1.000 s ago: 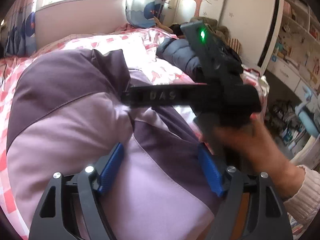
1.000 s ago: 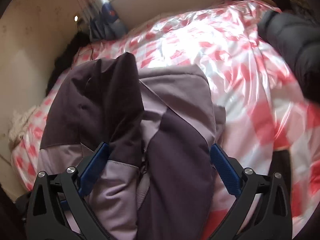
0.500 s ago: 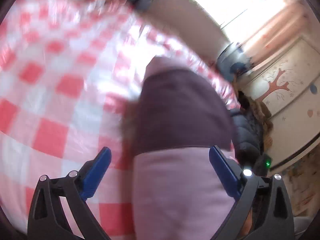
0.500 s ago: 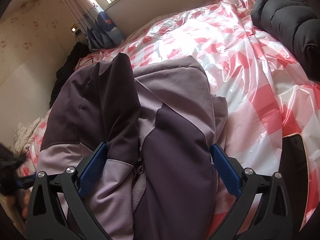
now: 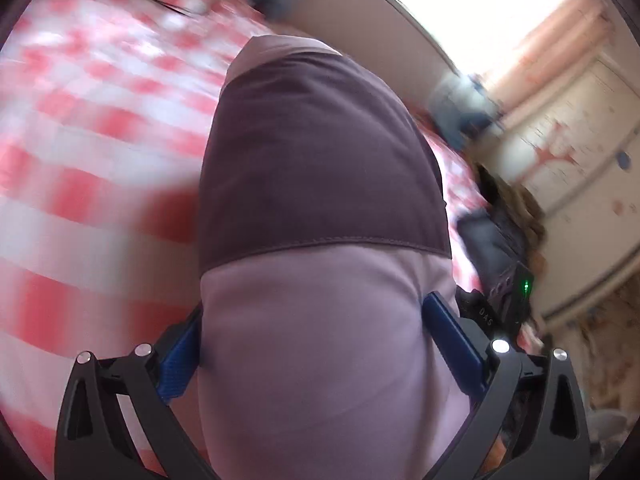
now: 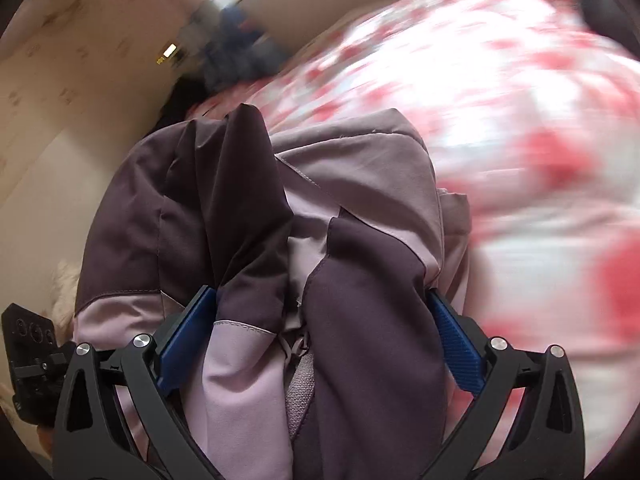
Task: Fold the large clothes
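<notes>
Left wrist view has swung round since a second ago. Then it looked across the jacket at the other gripper, which lay crosswise in a person's hand. Now the folded purple and lilac jacket fills the middle of the picture, and the red-and-white checked bed cover streaks past on the left. The wardrobe with the tree picture has tipped to the right edge, with a dark coat below it.

The left gripper points down at a slant. Its fingers have just been opening and now stand spread wider than before. The jacket's lilac end bulges between them and brushes the blue pads, but does not look pinched.

From the right wrist, the view onto the jacket is almost unchanged. The same dark sleeve fold and lilac panels sit in the same place against the right gripper. The bed cover behind has gone from sharp to smeared, and the wall now fills more of the upper left. This gripper's fingers are wide apart and slant down too, with the bunched jacket packed between both pads and carried by them. The left gripper's black body shows at the lower left edge.

The jacket lies on the bed, bundled between the two grippers.
</notes>
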`<state>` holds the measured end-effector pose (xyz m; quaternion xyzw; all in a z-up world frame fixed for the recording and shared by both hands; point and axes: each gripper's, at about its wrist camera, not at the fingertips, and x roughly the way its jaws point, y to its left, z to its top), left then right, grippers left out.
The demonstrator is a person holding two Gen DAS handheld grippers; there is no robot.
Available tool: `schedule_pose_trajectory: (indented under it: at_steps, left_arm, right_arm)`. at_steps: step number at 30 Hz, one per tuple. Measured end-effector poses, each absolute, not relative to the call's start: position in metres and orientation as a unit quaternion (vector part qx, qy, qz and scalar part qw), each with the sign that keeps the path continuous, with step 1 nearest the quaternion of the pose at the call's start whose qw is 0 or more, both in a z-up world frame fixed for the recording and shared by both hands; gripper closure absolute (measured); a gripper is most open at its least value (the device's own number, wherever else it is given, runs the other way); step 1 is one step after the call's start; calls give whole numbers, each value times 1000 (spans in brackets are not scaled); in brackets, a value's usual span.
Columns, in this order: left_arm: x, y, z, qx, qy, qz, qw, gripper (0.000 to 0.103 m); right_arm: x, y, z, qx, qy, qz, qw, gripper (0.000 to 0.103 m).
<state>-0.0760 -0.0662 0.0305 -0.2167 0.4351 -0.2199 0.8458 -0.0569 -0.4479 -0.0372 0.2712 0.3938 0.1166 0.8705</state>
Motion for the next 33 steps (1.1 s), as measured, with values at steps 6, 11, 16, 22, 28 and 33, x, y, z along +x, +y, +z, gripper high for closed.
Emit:
schedule_pose_trajectory:
  at_steps: [6, 11, 16, 22, 28, 33]
  left_arm:
    - [-89, 84, 17, -291, 448, -111, 838, 6]
    - [-124, 118, 46, -307, 327, -30, 893, 6]
    - [-101, 41, 66, -156, 332, -121, 922, 6]
    - [-92, 3, 50, -91, 353, -92, 927, 6]
    - [-92, 11, 46, -99, 353, -102, 925, 6]
    - [-86, -10, 41, -34, 355, -100, 929, 6]
  right_arm:
    - [1, -304, -46, 223, 444, 223, 839, 6]
    - [-14, -303, -54, 211, 457, 222, 835, 6]
    - [-1, -303, -47, 192, 518, 222, 804, 6]
    - [18, -277, 29, 165, 461, 184, 852, 6]
    - [39, -293, -60, 276, 480, 197, 809, 6]
    - [2, -302, -45, 223, 487, 181, 825, 6]
